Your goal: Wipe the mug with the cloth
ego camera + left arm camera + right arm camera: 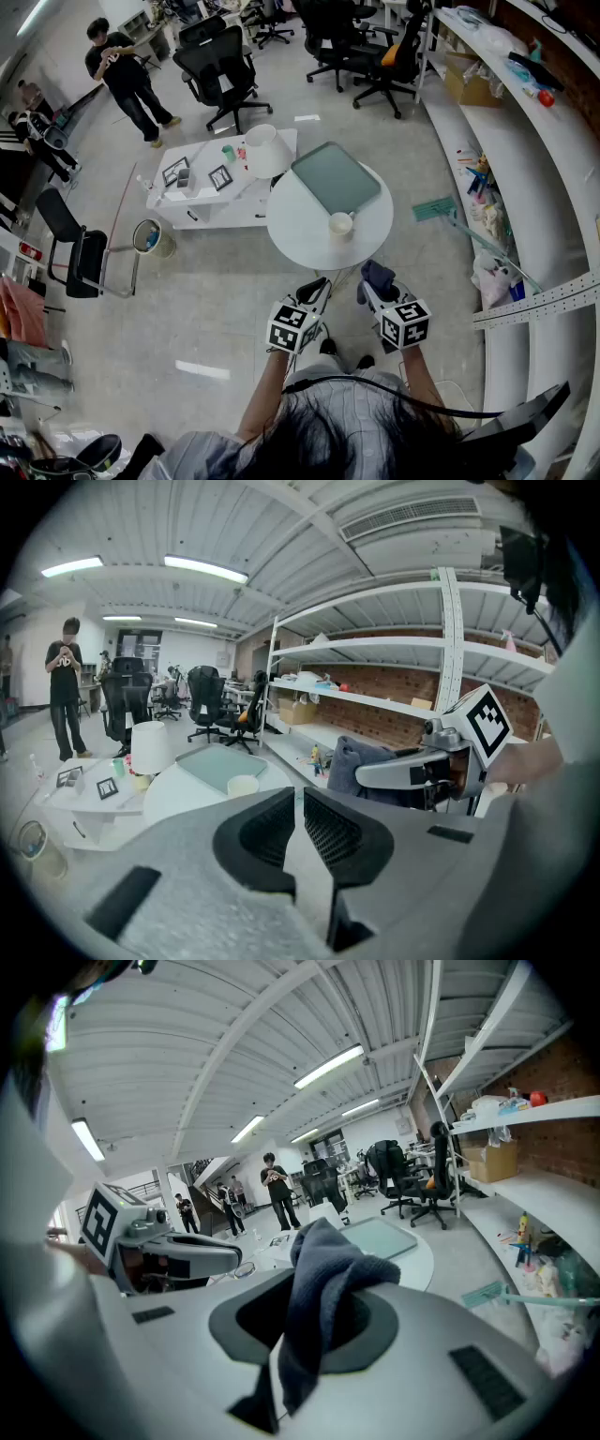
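Note:
A cream mug (pixel 340 224) stands near the front edge of the round white table (pixel 300 234); it also shows as the mug (pixel 243 785) in the left gripper view. My right gripper (pixel 368 281) is shut on a dark blue-grey cloth (pixel 319 1279), which bulges up between its jaws; the cloth (pixel 377 276) hangs just short of the table's near edge. My left gripper (pixel 321 289) is shut with nothing in it, its jaws nearly touching (pixel 298 832). Both grippers hover side by side, below the table edge and apart from the mug.
A grey-green tray (pixel 336 176) lies on the table behind the mug. A white lampshade (pixel 266 150) and small frames sit on the low white table (pixel 202 202) to the left. Curved white shelving (pixel 525 187) runs along the right; office chairs (pixel 220 66) and people stand farther back.

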Tool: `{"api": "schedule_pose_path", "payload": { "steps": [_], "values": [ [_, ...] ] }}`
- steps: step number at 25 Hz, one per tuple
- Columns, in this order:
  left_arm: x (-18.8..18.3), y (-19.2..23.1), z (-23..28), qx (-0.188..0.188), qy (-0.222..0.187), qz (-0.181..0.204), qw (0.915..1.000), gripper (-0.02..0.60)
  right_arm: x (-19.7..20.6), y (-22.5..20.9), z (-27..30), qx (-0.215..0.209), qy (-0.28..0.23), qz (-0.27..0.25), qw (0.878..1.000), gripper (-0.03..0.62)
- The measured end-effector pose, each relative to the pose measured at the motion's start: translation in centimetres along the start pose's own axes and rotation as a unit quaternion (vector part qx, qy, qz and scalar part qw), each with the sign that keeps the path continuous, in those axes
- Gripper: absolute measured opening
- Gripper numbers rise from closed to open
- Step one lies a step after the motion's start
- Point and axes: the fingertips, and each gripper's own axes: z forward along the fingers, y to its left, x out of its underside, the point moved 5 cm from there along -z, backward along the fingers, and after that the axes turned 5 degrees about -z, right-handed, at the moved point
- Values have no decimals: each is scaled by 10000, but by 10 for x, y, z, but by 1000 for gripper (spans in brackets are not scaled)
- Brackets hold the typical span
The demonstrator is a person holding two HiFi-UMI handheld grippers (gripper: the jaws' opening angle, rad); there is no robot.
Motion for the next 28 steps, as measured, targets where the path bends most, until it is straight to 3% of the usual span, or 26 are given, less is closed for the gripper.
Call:
{"api": "schedule_pose_path", "payload": {
  "steps": [28],
  "values": [
    [11,53,3,496,255,180,9983,22,14,14,33,555,156,280,9979,80]
  ]
}}
